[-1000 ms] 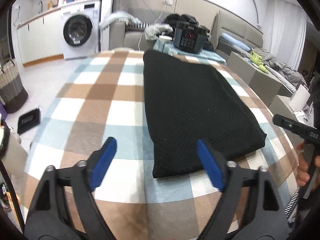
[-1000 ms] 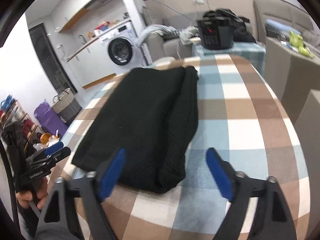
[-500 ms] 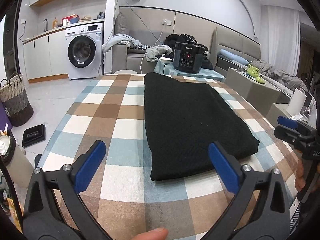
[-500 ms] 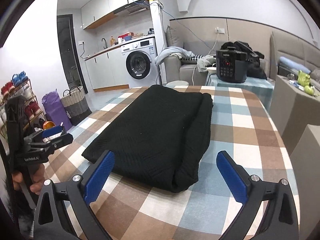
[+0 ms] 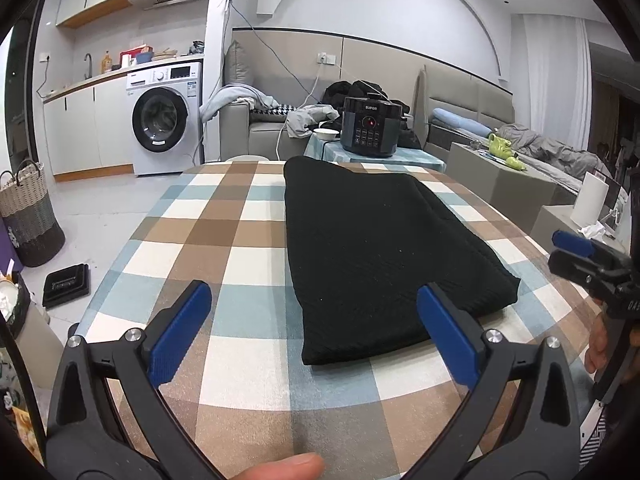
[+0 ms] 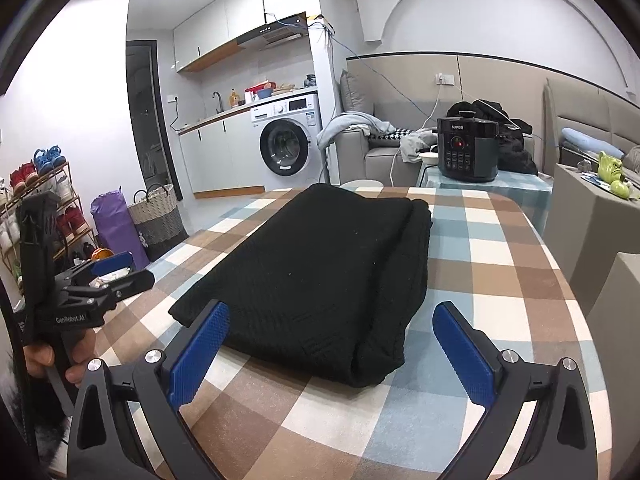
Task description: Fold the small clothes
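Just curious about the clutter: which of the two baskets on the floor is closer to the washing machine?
Neither clearly; only one woven basket shows, two-toned, beside a purple bag, left of the washing machine.

Left gripper wide open above checked tablecloth, folded black garment just ahead

one folded black garment, one checked table, one pressure cooker, one washing machine, two grippers

Beyond your table's far edge sits a black pressure cooker on a small stand; a washing machine and woven basket stand off the left edge.
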Motion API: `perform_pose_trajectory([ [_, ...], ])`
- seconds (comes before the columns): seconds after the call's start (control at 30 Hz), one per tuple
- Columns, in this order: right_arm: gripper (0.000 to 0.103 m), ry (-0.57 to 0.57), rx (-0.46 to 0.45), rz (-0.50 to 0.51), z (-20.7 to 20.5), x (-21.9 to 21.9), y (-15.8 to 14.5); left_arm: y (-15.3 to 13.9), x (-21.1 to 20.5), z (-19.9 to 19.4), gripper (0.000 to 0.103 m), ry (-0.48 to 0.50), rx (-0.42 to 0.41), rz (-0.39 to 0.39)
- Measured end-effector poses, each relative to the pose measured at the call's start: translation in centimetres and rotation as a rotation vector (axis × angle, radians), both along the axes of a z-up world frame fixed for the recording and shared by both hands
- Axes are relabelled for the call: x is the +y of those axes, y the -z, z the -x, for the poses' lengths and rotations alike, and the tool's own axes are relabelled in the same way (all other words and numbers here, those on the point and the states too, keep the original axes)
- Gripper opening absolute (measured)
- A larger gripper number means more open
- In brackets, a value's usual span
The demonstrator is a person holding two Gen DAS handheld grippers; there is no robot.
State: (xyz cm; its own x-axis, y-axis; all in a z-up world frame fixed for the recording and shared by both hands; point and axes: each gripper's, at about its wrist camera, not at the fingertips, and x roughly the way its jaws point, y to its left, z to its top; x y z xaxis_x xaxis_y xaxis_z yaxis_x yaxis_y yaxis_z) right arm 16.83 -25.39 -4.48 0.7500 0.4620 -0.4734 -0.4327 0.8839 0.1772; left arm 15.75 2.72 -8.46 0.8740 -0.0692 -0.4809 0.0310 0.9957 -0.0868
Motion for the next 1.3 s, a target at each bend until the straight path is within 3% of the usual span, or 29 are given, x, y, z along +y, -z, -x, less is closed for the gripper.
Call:
perform_pose_trajectory([
  [0.83, 0.103, 0.017, -0.069, -0.059, 0.5, -0.6, 1.1, 1.0, 0.1, 0.1, 0.102, -0.002, -0.029, 0.005],
  [1.3, 0.103, 0.029, -0.06, -0.076, 0.3, -1.1, 1.2, 1.1, 0.1, 0.0, 0.102, 0.006, -0.029, 0.003],
])
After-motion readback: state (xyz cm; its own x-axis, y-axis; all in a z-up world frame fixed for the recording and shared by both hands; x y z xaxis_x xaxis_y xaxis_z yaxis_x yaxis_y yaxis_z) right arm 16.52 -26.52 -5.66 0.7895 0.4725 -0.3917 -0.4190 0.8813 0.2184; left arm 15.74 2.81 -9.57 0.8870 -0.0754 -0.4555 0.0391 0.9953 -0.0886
